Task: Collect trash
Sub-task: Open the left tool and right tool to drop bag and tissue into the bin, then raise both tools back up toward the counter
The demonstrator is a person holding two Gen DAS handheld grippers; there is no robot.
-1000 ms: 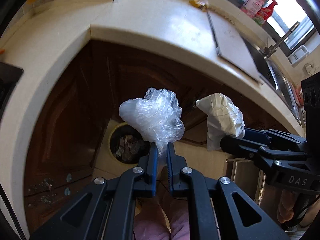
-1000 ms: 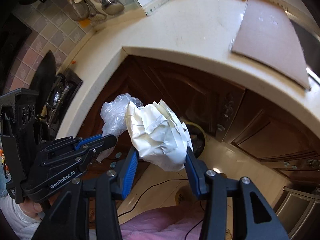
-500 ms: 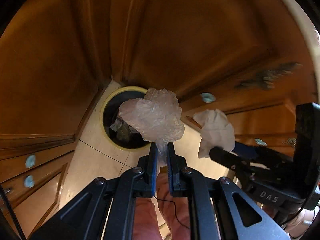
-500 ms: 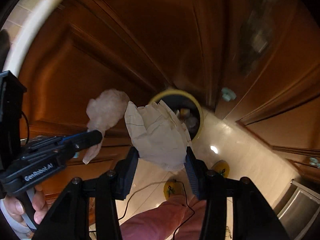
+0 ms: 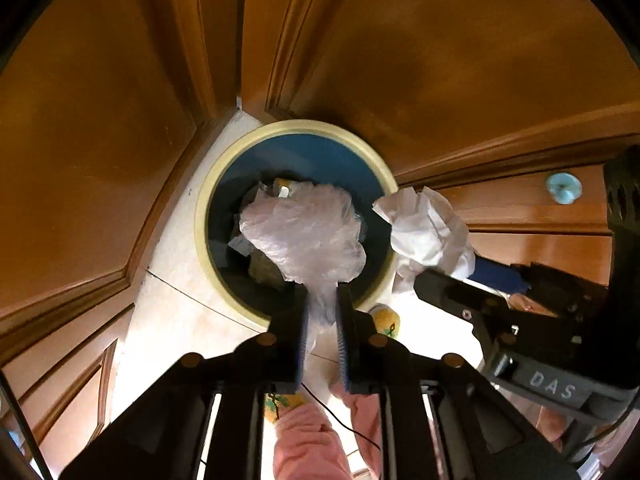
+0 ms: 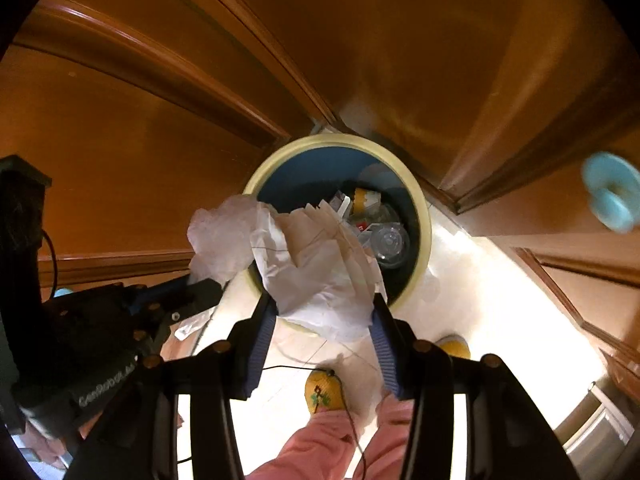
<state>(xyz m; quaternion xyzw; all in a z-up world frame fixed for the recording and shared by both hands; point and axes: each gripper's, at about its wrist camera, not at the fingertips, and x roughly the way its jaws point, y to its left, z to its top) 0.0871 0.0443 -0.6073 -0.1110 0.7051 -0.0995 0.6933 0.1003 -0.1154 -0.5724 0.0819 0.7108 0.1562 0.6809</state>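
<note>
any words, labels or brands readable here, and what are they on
"DAS" on the body of the right gripper, seen from the left wrist.
"GenRobot.AI" on the body of the left gripper, blurred but legible.
Packaging in the trash bin shows a red label, too small to read.

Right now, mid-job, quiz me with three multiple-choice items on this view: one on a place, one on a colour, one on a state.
1. Where does the trash bin stand?
A on the counter
B on the floor by the cabinets
C in a sink

2. The bin's inner wall is:
A blue
B red
C white

3. The right hand-held gripper is:
A empty
B holding crumpled paper
C holding a bottle

Answers: 1 B, pale floor tiles surround it; 2 A, blue shows under the cream rim; 3 B, the crumpled paper sits between its pads.
</note>
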